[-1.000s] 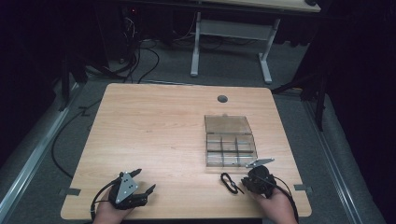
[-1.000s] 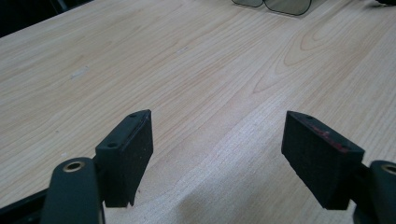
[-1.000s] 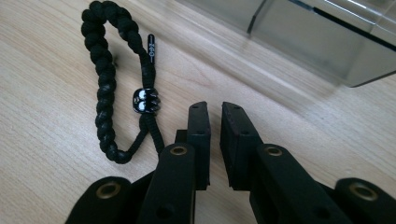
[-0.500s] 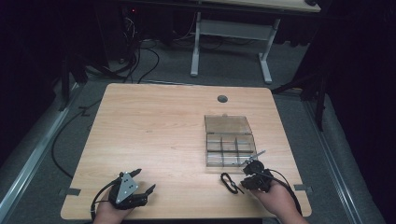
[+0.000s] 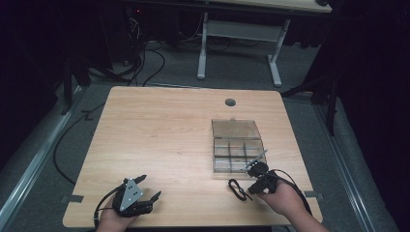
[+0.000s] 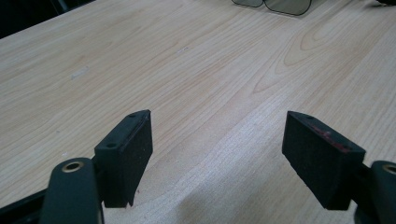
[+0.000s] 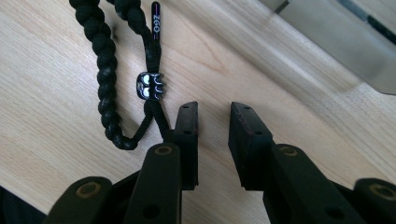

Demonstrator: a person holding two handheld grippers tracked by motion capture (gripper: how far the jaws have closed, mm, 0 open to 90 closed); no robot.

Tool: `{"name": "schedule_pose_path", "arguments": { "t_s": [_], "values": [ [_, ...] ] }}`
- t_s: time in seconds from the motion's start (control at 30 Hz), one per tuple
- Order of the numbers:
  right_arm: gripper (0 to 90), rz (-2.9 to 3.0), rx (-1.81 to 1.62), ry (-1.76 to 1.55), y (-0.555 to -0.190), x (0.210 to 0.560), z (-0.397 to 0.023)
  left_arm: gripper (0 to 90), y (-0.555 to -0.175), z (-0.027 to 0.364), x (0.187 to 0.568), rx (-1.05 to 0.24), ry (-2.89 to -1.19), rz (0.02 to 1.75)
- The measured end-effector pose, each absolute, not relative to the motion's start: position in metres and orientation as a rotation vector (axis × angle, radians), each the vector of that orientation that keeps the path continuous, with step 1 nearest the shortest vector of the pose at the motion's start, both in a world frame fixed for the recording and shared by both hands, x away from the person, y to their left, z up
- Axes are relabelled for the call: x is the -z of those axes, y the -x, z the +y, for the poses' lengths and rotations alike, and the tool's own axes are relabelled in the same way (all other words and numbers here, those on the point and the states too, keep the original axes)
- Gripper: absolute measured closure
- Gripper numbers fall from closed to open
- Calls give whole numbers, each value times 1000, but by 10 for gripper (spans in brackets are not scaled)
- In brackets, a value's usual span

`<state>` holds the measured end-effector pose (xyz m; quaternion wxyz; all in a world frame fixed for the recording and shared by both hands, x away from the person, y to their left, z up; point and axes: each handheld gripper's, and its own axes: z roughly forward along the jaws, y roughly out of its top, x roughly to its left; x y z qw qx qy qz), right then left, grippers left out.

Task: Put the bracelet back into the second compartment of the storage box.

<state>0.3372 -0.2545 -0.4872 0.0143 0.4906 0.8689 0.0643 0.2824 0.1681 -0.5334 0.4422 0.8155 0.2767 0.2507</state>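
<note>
A black braided cord bracelet (image 7: 105, 79) with a small skull bead (image 7: 149, 86) lies on the wooden table (image 5: 159, 130), near the front right edge (image 5: 237, 188). My right gripper (image 7: 214, 109) rests just right of it. Its jaws have just been opening; they stand a little apart with nothing between them, and the left jaw is close beside the cord's end. In the high view the right gripper (image 5: 252, 170) sits between the bracelet and the clear box (image 5: 238, 145). My left gripper (image 6: 217, 126) is wide open over bare wood at the front left (image 5: 151, 186).
The clear compartment box, lid laid back, stands right of centre; its edge shows in the right gripper view (image 7: 336, 42) and far off in the left gripper view (image 6: 280, 4). A round cable hole (image 5: 230, 102) sits near the table's far edge. Dark floor, cables and another desk's legs lie beyond.
The right hand has shifted slightly and its jaws stand a bit wider apart. The bracelet lies in the same place. The left gripper has kept still.
</note>
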Motion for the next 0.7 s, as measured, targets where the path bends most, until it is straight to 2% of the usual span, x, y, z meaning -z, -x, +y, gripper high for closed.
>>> {"name": "schedule_pose_path", "arguments": {
  "t_s": [0.3,0.43,0.67,0.7],
  "values": [
    [724,2738,-130,-1521,-341,482,-248,250,-282,168,533,-622,-2022,686],
    [689,2771,-93,-1479,-341,476,-240,250,-282,168,533,-620,-2025,685],
    [569,2820,-112,-1480,-342,471,-226,250,-282,168,533,-621,-2027,683],
    [528,2827,-121,-1492,-343,472,-222,250,-282,168,533,-622,-2027,682]
  ]
}}
